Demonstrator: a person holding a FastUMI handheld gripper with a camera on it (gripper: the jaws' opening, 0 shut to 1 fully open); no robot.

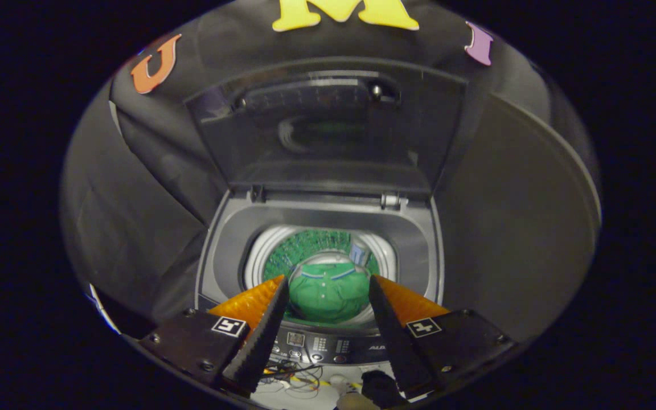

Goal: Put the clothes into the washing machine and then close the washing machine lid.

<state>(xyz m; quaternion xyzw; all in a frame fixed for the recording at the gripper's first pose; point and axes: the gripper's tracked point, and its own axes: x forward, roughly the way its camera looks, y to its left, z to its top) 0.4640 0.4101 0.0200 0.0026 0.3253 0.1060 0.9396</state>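
Note:
A top-loading washing machine [225, 239] stands below me with its lid [328, 131] raised upright at the back. A green garment [328, 293] with a striped collar lies down in the drum [259, 250]. My gripper [328, 285] hangs above the machine's front, open, with nothing between its fingers. The garment shows in the gap between the fingertips, well below them.
The machine's control panel [322, 344] with buttons runs along the front just under the fingers. Loose wires [299, 378] lie on a white surface in front of the machine. Black cloth walls close in on the left, right and back.

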